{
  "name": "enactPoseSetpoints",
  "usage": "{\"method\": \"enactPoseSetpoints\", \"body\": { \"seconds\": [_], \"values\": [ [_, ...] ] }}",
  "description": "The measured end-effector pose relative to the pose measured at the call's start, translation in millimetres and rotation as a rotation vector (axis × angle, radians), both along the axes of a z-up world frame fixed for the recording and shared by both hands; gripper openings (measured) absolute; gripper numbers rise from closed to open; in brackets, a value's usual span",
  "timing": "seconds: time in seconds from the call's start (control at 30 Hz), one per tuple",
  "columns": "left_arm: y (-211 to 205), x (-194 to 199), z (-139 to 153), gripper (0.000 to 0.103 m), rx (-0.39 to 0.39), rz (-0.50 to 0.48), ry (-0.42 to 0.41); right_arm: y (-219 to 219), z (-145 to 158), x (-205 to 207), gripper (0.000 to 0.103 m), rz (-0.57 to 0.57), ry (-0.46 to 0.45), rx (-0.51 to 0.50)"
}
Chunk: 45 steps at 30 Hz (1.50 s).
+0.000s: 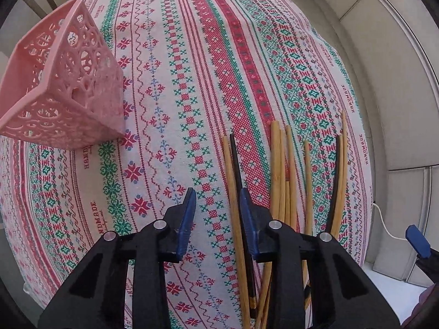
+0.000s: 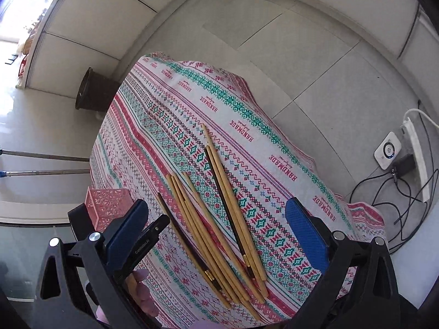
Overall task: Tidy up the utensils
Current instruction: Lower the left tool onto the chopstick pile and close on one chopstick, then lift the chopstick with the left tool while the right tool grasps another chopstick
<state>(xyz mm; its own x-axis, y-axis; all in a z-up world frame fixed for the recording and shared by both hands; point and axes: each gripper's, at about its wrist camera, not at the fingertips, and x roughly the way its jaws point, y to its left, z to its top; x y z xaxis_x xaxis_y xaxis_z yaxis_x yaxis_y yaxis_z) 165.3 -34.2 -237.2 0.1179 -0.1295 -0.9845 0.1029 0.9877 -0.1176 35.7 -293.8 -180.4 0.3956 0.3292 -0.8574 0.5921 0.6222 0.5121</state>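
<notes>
Several wooden chopsticks [image 1: 285, 175], a few of them dark, lie loose on the patterned tablecloth [image 1: 192, 82]; they also show in the right wrist view [image 2: 216, 219]. A pink openwork holder [image 1: 63, 87] stands at the left, seen also in the right wrist view [image 2: 105, 208]. My left gripper [image 1: 218, 205] is open and empty, low over the cloth just left of the chopsticks. My right gripper [image 2: 216, 224] is wide open and empty, held above the chopsticks.
The table's right edge drops to a tiled floor [image 2: 315, 54]. A power strip with cables [image 2: 414, 150] and a white device [image 2: 387, 150] lie on the floor. A dark bin [image 2: 92, 93] stands beyond the table. Metal poles [image 2: 44, 155] are at left.
</notes>
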Motion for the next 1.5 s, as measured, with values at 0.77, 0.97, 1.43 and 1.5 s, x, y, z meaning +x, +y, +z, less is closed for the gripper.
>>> {"method": "enactPoseSetpoints", "body": {
  "seconds": [0.77,0.97,1.43,1.5],
  "values": [
    [-34,-10,-6,0.029,0.104,-0.077,-0.02,-7,-11,0,0.097,-0.016,0.045,-0.027],
    [-52,-16,-3,0.005,0.053,-0.111,-0.052,-8,-22,9,0.097,0.004,0.068,-0.056],
    [-27,-93,61,0.005,-0.044,-0.174,-0.257,6,-63,77,0.049,0.087,0.092,-0.169],
    [-24,-103,73,0.005,-0.054,-0.187,-0.288,11,-71,86,0.044,0.102,0.102,-0.176]
  ]
}}
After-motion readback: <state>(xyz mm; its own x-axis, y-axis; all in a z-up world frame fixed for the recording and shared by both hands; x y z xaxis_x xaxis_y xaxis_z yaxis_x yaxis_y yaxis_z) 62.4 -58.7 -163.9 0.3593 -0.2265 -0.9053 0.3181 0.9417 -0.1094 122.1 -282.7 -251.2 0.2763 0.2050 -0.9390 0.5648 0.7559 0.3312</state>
